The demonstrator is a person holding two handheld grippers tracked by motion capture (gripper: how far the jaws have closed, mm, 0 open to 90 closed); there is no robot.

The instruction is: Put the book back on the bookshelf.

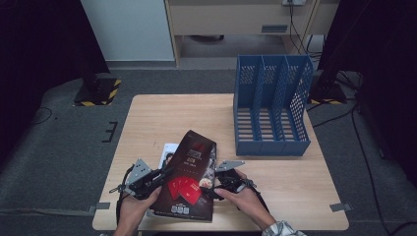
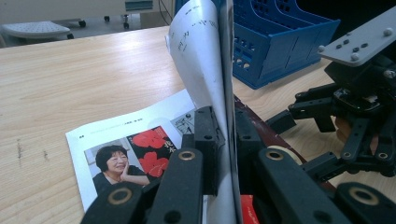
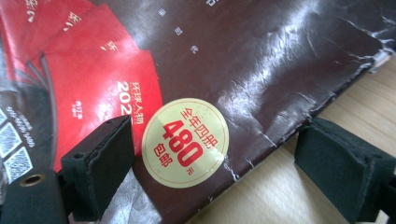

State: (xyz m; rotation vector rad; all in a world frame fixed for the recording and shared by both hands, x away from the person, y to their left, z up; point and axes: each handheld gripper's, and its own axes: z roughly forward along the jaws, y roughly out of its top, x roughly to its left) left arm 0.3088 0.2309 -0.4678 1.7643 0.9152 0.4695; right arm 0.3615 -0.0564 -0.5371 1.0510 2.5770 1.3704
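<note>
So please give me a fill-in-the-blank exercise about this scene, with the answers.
1. The left tool is shut on the ____ of the magazine.
2. The file rack is ____ in colour.
3. The right tool has its jaws ____ at the magazine's edge.
4. The round sticker is ____.

Answers: cover; blue; open; yellow

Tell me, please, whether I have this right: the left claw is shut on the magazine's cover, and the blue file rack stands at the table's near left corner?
Not quite. The left claw is indeed shut on the magazine cover, but the rack stands at the table's far right, not its near left corner. The high view shows it.
</note>
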